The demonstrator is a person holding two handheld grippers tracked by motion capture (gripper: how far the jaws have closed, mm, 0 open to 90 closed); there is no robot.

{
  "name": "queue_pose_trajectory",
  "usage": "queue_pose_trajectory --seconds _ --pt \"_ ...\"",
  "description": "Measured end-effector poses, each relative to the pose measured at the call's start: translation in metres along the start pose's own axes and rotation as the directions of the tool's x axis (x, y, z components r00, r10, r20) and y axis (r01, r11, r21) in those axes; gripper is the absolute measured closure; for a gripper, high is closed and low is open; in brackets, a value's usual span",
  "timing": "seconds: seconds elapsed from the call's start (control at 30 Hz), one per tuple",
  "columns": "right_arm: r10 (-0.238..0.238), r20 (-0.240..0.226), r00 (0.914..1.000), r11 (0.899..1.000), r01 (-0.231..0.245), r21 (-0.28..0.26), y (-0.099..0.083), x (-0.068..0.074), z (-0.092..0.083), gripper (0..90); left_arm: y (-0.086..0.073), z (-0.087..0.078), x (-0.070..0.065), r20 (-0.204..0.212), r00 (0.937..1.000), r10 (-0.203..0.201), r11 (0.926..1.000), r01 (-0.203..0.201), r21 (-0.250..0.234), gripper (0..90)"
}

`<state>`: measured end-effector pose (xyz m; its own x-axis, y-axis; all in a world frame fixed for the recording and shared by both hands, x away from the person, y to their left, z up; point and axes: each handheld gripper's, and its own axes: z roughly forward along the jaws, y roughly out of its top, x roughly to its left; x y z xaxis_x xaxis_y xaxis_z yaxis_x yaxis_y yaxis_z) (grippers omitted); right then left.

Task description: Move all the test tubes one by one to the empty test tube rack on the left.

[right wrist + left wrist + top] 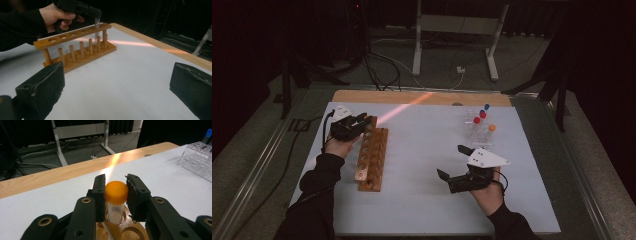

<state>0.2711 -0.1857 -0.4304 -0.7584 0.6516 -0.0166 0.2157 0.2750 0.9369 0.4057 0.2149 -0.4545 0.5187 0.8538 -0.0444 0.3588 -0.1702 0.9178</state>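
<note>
A white table mat (422,165) spreads across the middle of the high view, with a strip of pale wooden tabletop (422,97) along its far edge. On the mat's left side stands a wooden test-tube rack (373,159), a long block with a row of round holes in its top bar and a row of pegs on its base. At the upper right of the mat sits a clear plastic tube rack (479,131) holding several capped tubes, with red, blue and orange caps.

The step in hand appears to be seating a tube in the wooden rack. The left gripper (348,126) hovers over the rack's far end, at the upper left of the mat. In the left gripper view its jaws are clamped on the orange cap of a clear graduated tube (116,203), whose lower part already stands upright in the end hole of the rack (120,230). How deep the tube has gone, and whether its tip rests on the base, cannot be told.

The right gripper (460,165) waits over bare mat at the lower right, its jaws spread wide with nothing between them.

The next move likely calls for lowering the tube straight until it sits, then easing the left jaws apart and lifting clear without tugging the cap sideways. The right gripper is well placed to fetch another tube from the clear rack.
</note>
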Motion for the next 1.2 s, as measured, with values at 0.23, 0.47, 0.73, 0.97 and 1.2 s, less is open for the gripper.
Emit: queue_pose_trajectory --seconds 0.23,0.47,0.73,0.97,1.2 --pt "-0.031 -0.009 0.9995 0.999 0.031 -0.031 0.001 0.000 -0.001 0.0 0.002 -0.002 0.003 0.027 0.9994 -0.021 0.9997 0.021 0.009 63.0" --pt "-0.024 0.026 0.9994 0.999 0.026 -0.046 0.010 -0.013 -0.013 0.0 0.013 -0.024 0.000 0.027 0.9984 -0.049 0.9976 0.051 -0.048 31.2" --pt "-0.005 0.121 0.9927 0.997 0.014 -0.074 0.021 -0.043 -0.039 5.5 0.015 -0.055 -0.014 0.166 0.9853 -0.040 0.9938 0.057 -0.096 14.9" --pt "0.072 0.250 0.9656 0.996 -0.056 -0.069 0.014 -0.079 -0.056 3.2 0.004 -0.074 -0.036 0.225 0.9743 0.000 0.9952 0.022 -0.095 5.8" --pt "0.138 0.342 0.9296 0.990 -0.133 -0.037 -0.003 -0.105 -0.056 2.6 -0.007 -0.092 -0.051 0.269 0.9626 0.030 0.9965 -0.007 -0.084 2.6"
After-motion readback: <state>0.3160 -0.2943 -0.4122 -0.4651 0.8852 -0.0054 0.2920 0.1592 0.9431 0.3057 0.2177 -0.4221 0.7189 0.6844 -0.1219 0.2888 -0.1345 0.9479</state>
